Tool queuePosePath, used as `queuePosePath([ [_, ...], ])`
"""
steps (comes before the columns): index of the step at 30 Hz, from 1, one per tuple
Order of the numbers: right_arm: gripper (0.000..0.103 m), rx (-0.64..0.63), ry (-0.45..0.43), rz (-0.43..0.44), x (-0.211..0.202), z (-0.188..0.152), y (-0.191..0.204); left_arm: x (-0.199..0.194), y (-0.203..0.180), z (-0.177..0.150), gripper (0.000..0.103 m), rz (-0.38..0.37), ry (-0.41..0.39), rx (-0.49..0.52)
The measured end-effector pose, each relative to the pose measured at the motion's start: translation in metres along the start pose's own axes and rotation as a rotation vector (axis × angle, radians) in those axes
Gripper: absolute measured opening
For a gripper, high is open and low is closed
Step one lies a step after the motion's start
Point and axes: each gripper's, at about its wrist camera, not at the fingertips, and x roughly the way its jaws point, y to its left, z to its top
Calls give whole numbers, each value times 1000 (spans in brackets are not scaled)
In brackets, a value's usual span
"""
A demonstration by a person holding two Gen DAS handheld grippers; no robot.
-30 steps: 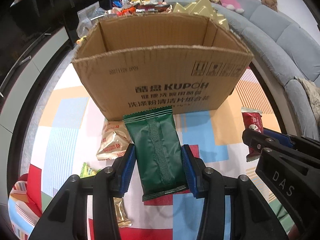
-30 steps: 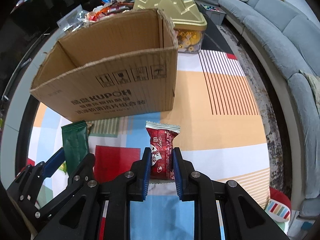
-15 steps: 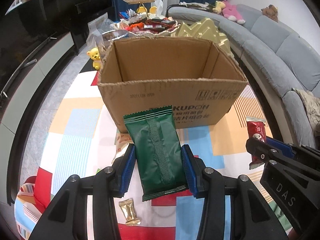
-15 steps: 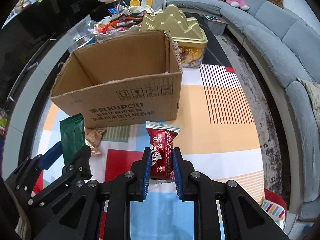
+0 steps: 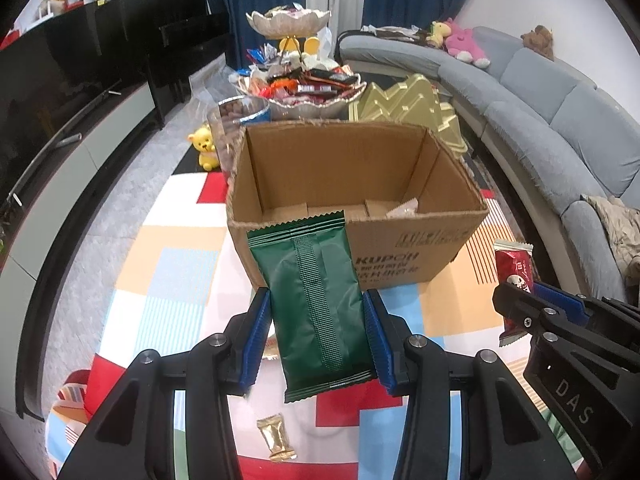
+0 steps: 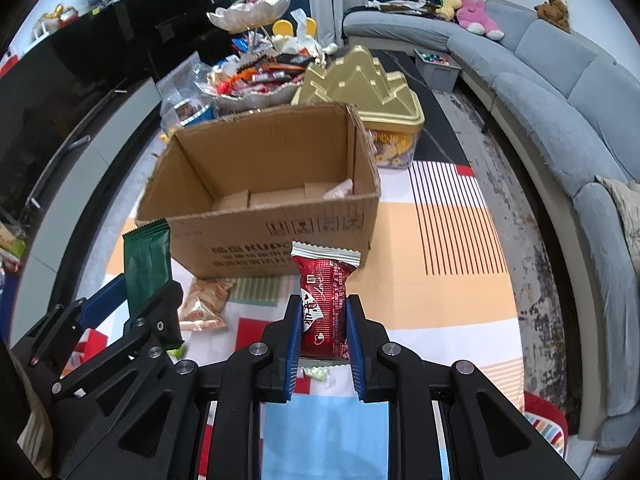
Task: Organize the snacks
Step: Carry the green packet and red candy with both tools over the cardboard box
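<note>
My left gripper (image 5: 317,322) is shut on a green snack packet (image 5: 312,300), held up in front of the open cardboard box (image 5: 400,256). My right gripper (image 6: 322,320) is shut on a red snack packet (image 6: 324,304), also in front of the box (image 6: 240,244) and just below its rim. From the left wrist view the red packet (image 5: 514,272) and right gripper show at the right edge. From the right wrist view the green packet (image 6: 146,266) shows at the left. One pale wrapped snack (image 5: 404,209) lies inside the box at its far right.
Loose snacks lie on the colourful tablecloth (image 5: 168,276): a gold candy (image 5: 276,436) near me, an orange-and-white packet (image 6: 204,304) by the box. Behind the box stand a gold mountain-shaped tin (image 6: 360,88), a tiered bowl of sweets (image 5: 304,96) and a yellow bear (image 5: 205,148). A grey sofa (image 6: 560,92) curves on the right.
Both grippers have risen with their packets. The box now sits lower in view and its inside floor has come into sight.
</note>
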Motion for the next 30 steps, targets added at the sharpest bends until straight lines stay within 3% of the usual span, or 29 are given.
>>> queuePosePath([
  [18, 22, -45, -104, 34, -20, 34, 16, -12, 10, 40, 45, 4, -73, 6],
  [30, 22, -85, -146, 40, -12, 63, 27, 3, 18, 71, 45, 3, -90, 2],
])
